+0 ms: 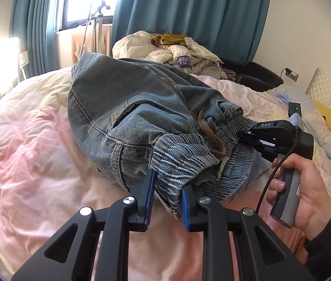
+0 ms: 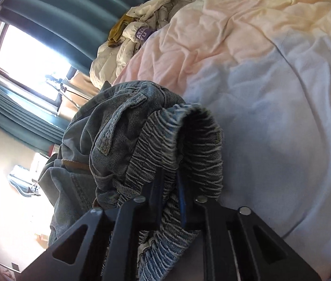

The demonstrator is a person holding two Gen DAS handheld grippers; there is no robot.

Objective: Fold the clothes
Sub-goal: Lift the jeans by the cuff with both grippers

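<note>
A pair of blue denim pants (image 1: 128, 107) with an elastic waistband and a brown drawstring lies bunched on the pink bed cover (image 1: 29, 154). My left gripper (image 1: 166, 187) is shut on the near part of the waistband, low over the bed. My right gripper (image 1: 247, 138) is shut on the waistband's right end, held by a hand. In the right wrist view the right gripper (image 2: 169, 187) is shut on the ribbed waistband, and the pants (image 2: 118, 121) hang in folds in front of it.
A heap of cream and mustard clothes (image 1: 170, 49) lies at the bed's far side, also in the right wrist view (image 2: 137, 32). Teal curtains (image 1: 188, 11) and a bright window stand behind. A quilted pillow (image 1: 329, 93) and a yellow cushion lie at right.
</note>
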